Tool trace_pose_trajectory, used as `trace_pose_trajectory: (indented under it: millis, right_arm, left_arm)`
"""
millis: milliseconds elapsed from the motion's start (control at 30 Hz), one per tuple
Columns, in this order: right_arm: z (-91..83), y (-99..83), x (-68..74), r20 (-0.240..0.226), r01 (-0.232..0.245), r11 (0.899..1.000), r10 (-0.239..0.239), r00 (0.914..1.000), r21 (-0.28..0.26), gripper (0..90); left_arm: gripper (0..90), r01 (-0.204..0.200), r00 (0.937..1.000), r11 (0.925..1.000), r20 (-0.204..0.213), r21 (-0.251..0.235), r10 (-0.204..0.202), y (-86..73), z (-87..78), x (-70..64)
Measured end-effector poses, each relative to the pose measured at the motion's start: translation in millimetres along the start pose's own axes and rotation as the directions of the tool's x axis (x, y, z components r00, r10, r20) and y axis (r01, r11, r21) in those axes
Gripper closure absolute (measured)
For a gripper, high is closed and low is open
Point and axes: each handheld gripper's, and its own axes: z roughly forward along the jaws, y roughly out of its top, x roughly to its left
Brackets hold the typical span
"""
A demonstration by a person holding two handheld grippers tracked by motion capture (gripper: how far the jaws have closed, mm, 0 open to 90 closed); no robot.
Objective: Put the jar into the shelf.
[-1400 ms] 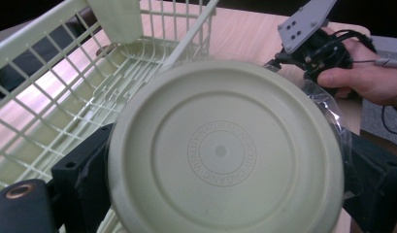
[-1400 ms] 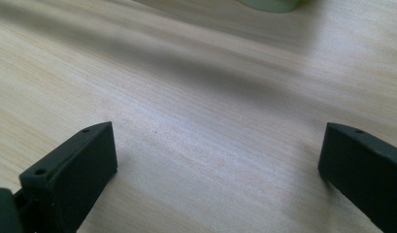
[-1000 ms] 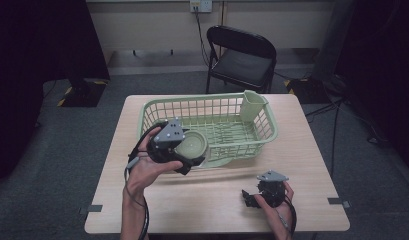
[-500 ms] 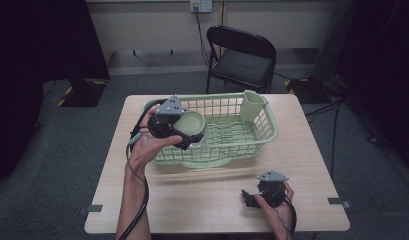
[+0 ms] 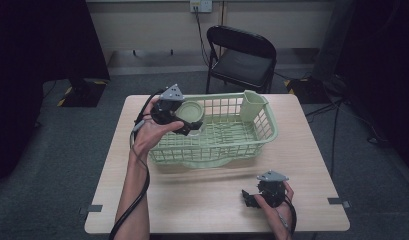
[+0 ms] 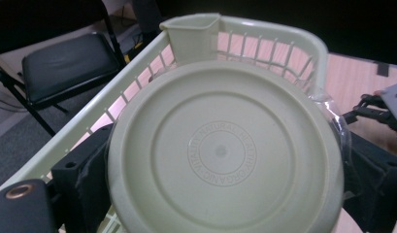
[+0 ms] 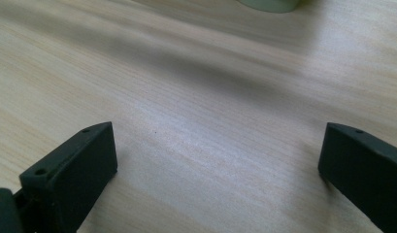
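A pale green round bowl (image 5: 193,111) hangs over the left rear corner of the green plastic dish basket (image 5: 264,136), and my left gripper (image 5: 191,121) is shut on it. In the left gripper view the bowl's underside (image 6: 225,150), with its embossed ring, faces the camera between the black fingers (image 6: 84,170). The basket's rim (image 6: 138,73) and its corner cup holder (image 6: 193,34) lie beyond it. My right gripper (image 5: 249,197) rests low on the table at the front right. It stands open (image 7: 215,165) above bare wood.
The basket sits at the back middle of the wooden table (image 5: 202,195), with its cup holder (image 5: 253,105) at the far right corner. A black folding chair (image 5: 242,55) stands behind the table. Grey floor surrounds it.
My left gripper has carried the bowl up and away from the basket's near left side to above its rear left corner. The right gripper has stayed put.
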Motion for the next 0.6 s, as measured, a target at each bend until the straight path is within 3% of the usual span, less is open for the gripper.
trace_pose_trajectory:
  millis: [600]
  right_arm:
    - [0.0, 0.0, 0.0, 0.0, 0.0, 1.0, 0.0, 1.0, 0.0, 0.0]
  left_arm:
    - [9.5, 0.087, 0.9959, 0.9913, 0.018, 0.099, -0.089, -21.6, 40.3, 28.0]
